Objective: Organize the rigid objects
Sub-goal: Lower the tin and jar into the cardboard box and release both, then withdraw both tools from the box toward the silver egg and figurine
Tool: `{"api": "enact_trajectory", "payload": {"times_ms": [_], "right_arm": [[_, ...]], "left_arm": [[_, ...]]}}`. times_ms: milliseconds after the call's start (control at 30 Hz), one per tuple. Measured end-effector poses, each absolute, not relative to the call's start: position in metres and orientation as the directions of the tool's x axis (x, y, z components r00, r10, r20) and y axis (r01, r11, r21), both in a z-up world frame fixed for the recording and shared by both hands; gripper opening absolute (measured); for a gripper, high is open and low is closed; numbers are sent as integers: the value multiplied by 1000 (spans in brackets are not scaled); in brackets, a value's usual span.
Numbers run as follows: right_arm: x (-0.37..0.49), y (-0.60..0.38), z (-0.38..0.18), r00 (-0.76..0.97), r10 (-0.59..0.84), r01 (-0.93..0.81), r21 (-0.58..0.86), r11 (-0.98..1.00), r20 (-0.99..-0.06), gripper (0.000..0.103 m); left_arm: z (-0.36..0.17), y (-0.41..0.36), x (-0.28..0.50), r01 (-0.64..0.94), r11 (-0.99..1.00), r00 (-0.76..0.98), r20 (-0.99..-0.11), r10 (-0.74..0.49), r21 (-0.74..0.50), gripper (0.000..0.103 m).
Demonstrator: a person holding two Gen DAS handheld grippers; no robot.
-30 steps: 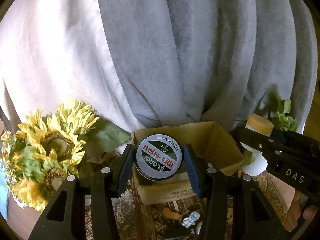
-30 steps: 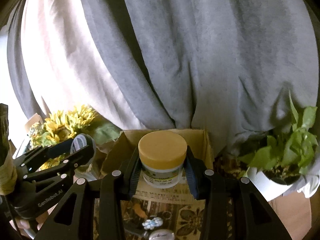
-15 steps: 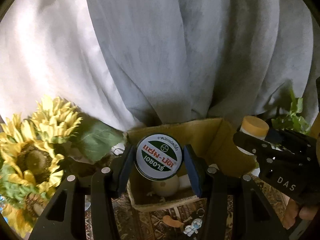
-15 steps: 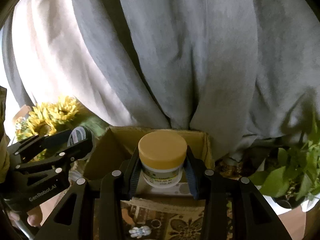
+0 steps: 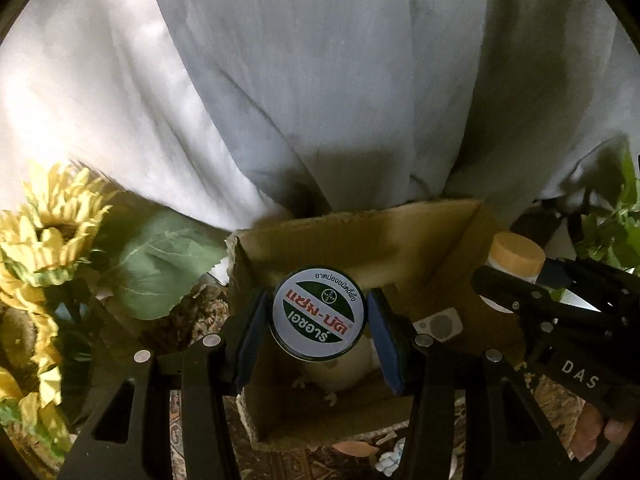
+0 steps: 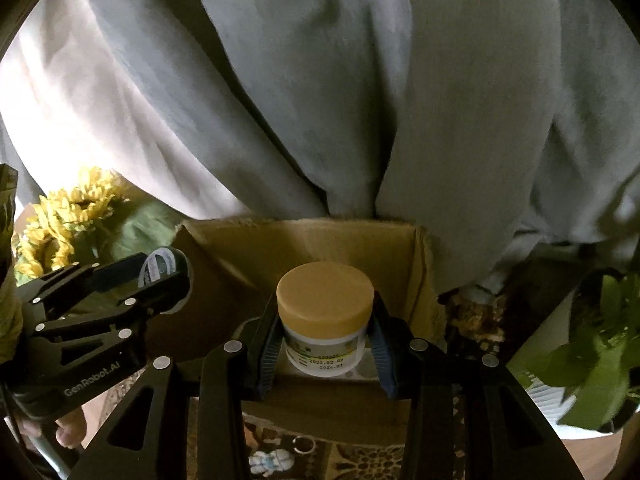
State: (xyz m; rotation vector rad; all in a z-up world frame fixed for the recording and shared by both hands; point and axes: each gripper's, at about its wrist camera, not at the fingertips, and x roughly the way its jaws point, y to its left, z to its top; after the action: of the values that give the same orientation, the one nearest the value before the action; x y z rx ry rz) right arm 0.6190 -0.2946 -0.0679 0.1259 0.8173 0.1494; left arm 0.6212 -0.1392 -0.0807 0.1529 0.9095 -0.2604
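Nearest to us, at the lower middle of the left wrist view, our left gripper (image 5: 319, 330) clamps a round tin (image 5: 319, 313) by its edges, its printed lid facing the camera. At the lower middle of the right wrist view, our right gripper (image 6: 326, 334) pinches a white jar (image 6: 325, 318) with a tan lid, upright between the blue pads (image 6: 269, 346).

Just beyond both loads sits the open cardboard box (image 5: 362, 236). The tin hangs over its mouth; the jar looks to be above its near wall, and we cannot tell whether it is fully past the rim.

Inside the box, in the left wrist view, a pale rounded object (image 5: 340, 372) and a small flat white item (image 5: 438, 324) already lie on the bottom, so we judge some sorting is done.

On the patterned cloth (image 6: 352, 456) at the bottom edge, a small astronaut figure (image 6: 269, 461) and a ring (image 6: 303, 445) lie outside the box, so these seem left to collect after the tin and jar go in.

Farther off, sunflowers (image 5: 44, 240) stand at left, a leafy plant (image 6: 592, 356) at right, and a grey curtain (image 5: 320, 80) fills the top.
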Motion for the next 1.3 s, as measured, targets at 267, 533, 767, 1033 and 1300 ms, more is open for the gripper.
{"api": "enact_trajectory", "payload": {"times_ms": [267,533,767,1033,1300], "right_arm": [[639,-296,-85,618,160,-67,151,986,-770,42],[636,-298,-80,648,107,-44,103,994,-754,52],[608,-294,-59,709,62,-24,64,998,-702,63],[563,-278,-38,766,61,-41,46,998,-640,74],[526,-268,-36,787,67,-66,25,998,-613,79]], "left_arm": [[-97,-146,643,281,959,522,-844,-123,34,50],[-88,-141,629,246,968,565,-819,-102,49,64],[-66,-126,588,208,974,660,-747,-74,88,78],[-41,-111,536,166,978,735,-677,-39,124,92],[-36,-102,498,143,981,749,-662,-21,130,99]]}}
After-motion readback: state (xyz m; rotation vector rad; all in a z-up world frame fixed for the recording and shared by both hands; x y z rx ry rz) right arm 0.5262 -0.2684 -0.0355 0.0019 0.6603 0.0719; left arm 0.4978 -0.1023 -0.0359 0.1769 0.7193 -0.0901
